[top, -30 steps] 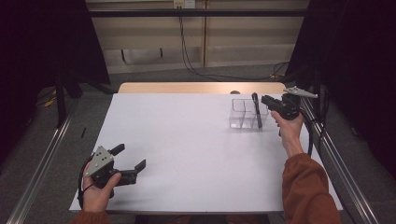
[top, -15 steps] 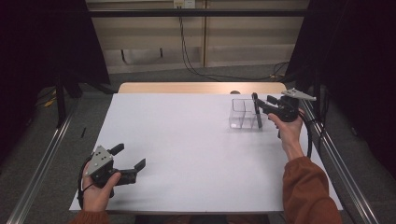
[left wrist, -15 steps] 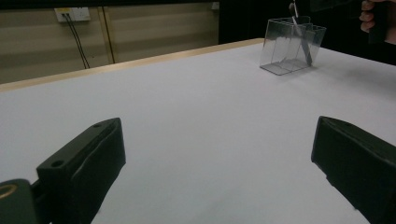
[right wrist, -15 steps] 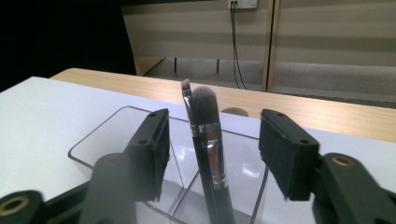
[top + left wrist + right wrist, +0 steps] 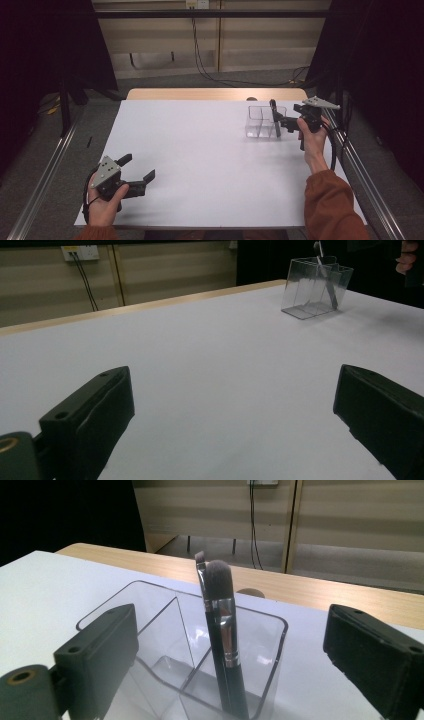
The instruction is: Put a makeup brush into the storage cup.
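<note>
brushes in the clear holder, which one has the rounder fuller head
The front brush, the one with the domed, fluffy grey head. The thin brush behind it has a small flat angled tip and a slimmer ferrule. Both stand in the same compartment of the holder.

Right hand-held gripper (image 5: 281, 121) jaws just opened wide; left hand-held gripper (image 5: 136, 171) agape.

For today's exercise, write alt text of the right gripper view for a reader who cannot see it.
Two makeup brushes stand bristles up in one compartment of a clear plastic organizer on a white table. The right gripper has just opened; its black jaws stand wide on either side, touching neither brush.
</note>
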{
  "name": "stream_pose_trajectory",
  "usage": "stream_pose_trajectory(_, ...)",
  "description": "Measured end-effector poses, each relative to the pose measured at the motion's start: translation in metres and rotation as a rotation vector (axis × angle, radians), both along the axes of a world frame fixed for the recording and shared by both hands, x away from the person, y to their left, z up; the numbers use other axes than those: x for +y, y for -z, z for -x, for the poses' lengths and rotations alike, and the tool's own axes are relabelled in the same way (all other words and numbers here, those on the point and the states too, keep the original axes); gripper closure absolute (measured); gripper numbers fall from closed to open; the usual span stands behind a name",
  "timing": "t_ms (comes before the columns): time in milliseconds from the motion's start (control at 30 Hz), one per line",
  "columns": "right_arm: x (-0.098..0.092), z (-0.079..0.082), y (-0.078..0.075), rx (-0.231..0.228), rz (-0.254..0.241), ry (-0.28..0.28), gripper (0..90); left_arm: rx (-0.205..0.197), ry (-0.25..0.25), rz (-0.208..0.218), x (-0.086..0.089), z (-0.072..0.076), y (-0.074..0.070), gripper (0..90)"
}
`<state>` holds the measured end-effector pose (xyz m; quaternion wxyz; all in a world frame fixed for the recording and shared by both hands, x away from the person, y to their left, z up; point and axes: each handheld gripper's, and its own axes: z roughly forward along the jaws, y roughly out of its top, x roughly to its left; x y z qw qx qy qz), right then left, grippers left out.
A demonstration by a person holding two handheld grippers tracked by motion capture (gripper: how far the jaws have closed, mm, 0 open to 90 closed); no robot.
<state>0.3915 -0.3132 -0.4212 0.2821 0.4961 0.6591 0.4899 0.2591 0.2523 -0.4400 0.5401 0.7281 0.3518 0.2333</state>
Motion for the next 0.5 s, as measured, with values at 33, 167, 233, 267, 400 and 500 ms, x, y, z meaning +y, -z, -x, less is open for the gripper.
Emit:
stream_pose_trajectory(33,0.000,0.001,0.000,0.000,0.000,0.000,6.4,0.000,0.000,0.002,0.000,0.000,0.000,2.9)
stream_pose_trajectory(167,-0.001,0.006,-0.001,-0.005,-0.008,0.002,6.0,-0.003,0.005,0.001,0.001,0.001,0.000,2.9)
stream_pose_trajectory(233,0.001,0.010,-0.001,-0.014,0.013,0.013,5.1,-0.007,0.008,-0.001,0.001,0.001,0.000,2.9)
stream_pose_trajectory(267,0.001,0.012,-0.002,-0.024,0.013,0.004,4.8,-0.008,0.010,-0.001,0.001,0.001,0.000,2.9)
stream_pose_trajectory(400,0.002,0.018,-0.003,-0.023,0.007,-0.011,1.0,-0.008,0.010,0.009,0.002,0.002,0.000,2.9)
stream_pose_trajectory(500,0.003,0.024,-0.004,-0.025,0.012,0.003,0.4,-0.009,0.007,0.007,0.003,0.002,-0.001,2.9)
